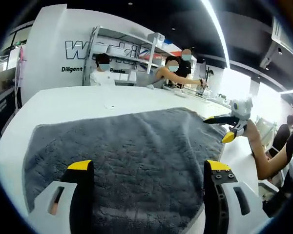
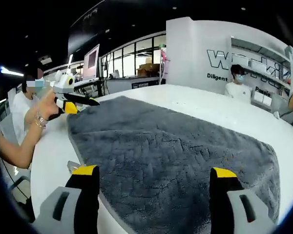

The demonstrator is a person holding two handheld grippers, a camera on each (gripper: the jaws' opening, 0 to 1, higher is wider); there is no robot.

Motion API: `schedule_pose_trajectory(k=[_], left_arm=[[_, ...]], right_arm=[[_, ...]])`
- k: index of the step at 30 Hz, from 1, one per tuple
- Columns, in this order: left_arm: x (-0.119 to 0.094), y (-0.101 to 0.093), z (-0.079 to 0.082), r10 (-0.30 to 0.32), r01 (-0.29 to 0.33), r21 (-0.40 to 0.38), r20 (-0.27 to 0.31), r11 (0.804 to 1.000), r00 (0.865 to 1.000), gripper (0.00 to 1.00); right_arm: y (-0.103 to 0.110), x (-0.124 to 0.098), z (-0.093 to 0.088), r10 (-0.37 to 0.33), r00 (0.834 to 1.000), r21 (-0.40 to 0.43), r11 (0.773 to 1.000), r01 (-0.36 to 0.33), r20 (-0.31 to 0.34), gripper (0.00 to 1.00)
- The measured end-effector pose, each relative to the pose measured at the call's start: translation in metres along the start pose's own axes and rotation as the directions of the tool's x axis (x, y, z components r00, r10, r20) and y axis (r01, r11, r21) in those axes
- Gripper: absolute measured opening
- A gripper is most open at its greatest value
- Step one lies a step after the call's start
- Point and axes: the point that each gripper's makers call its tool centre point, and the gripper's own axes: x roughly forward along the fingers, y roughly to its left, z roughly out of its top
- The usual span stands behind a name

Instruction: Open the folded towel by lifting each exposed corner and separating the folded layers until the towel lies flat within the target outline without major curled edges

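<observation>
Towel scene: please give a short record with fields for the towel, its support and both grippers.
towel: grey towel, spread on the table, surface slightly wrinkled
support: white table
left gripper: left gripper, open, jaws above the towel's near edge, holding nothing
right gripper: right gripper, open, jaws above the towel, holding nothing
background: people at a far table, shelving behind them

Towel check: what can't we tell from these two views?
- Towel near edge, left gripper view: cut off behind the left claw and the picture's bottom.
- Towel near corner, right gripper view: covered by the right claw.
- Target outline: none can be made out on the white table; the towel may cover it.
- Folded layers: not distinguishable in the grey pile.
</observation>
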Motion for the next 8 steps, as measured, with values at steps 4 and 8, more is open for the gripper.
schedule_pose_trajectory(k=[4, 8], left_arm=[[0.0009, 0.0007, -0.0002, -0.002, 0.002, -0.004, -0.002, 1.000, 1.000, 0.92], [0.0018, -0.0004, -0.0014, -0.008, 0.008, -0.009, -0.004, 1.000, 1.000, 0.92]], right_arm=[[-0.0003, 0.0026, 0.0045, -0.019, 1.000, -0.003, 1.000, 0.019, 0.020, 0.95], [0.0006, 0.0021, 0.0081, -0.025, 0.998, -0.005, 1.000, 0.026, 0.052, 0.95]])
